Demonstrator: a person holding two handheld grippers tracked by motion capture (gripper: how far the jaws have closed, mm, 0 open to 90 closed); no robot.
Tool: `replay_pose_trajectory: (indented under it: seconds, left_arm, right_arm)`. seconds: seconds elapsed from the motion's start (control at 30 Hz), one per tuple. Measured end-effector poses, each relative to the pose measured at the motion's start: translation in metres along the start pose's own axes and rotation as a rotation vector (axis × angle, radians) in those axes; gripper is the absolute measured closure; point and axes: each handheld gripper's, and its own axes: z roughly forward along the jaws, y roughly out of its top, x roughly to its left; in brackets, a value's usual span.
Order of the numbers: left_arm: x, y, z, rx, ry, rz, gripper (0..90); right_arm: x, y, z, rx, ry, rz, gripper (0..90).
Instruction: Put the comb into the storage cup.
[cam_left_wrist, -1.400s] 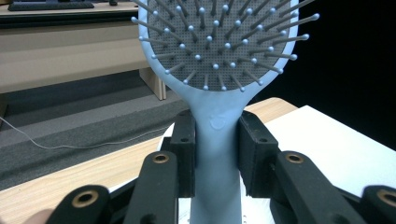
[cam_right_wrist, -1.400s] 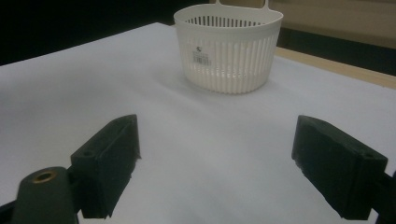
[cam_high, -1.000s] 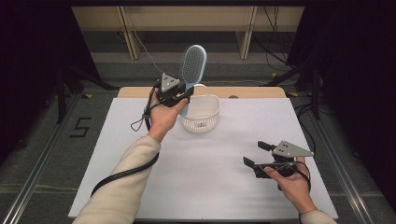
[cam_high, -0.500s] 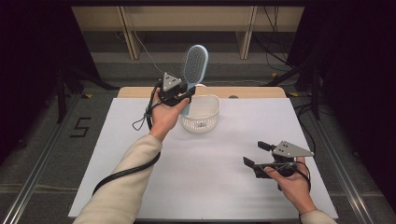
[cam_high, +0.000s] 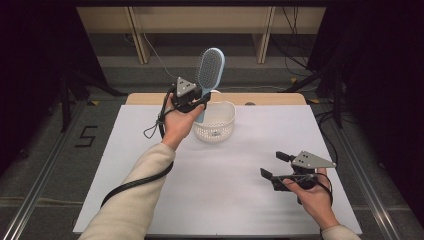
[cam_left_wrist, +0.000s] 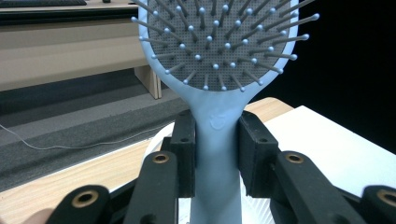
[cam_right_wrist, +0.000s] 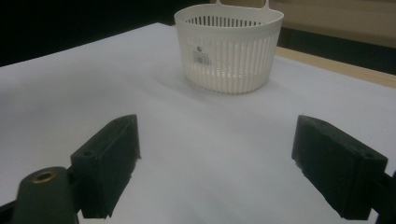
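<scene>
A light blue hairbrush (cam_high: 209, 70) stands upright above the far left of the table, bristle head up. My left gripper (cam_high: 192, 104) is shut on its handle (cam_left_wrist: 215, 154), both black pads pressing its sides just below the head (cam_left_wrist: 219, 42). The handle's lower end hangs over the near-left rim of a white slotted basket (cam_high: 216, 122). My right gripper (cam_high: 272, 166) rests low near the front right of the white table (cam_high: 240, 190), open, with nothing between its pads (cam_right_wrist: 114, 158); the basket (cam_right_wrist: 229, 44) stands well ahead of it.
The basket has a small label on its wall (cam_right_wrist: 200, 53) and looks empty from here. A wooden strip (cam_high: 270, 98) runs along the table's far edge, with dark floor and stands beyond. The left gripper's cable (cam_high: 135, 182) trails along the forearm.
</scene>
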Motion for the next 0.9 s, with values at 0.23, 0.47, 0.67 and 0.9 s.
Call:
replay_pose_trajectory:
  seconds: [0.23,0.47,0.67,0.9]
  left_arm:
    - [-0.0010,0.0019,0.0016,-0.002,-0.004,0.004,69.6]
    - [-0.0014,0.0028,0.0034,-0.004,-0.002,0.003,69.6]
    - [-0.0020,0.0034,0.0056,-0.003,0.000,0.003,69.6]
    - [-0.0031,0.0041,0.0081,-0.004,0.000,0.003,69.6]
  right_arm:
    - [0.0000,0.0000,-0.0002,0.001,0.000,0.002,15.8]
    - [0.0001,0.0001,0.0000,-0.004,-0.001,0.002,15.8]
    - [0.0000,0.0001,-0.0001,-0.005,-0.001,0.002,15.8]
    - [-0.0001,0.0000,-0.0001,-0.004,-0.001,0.001,15.8]
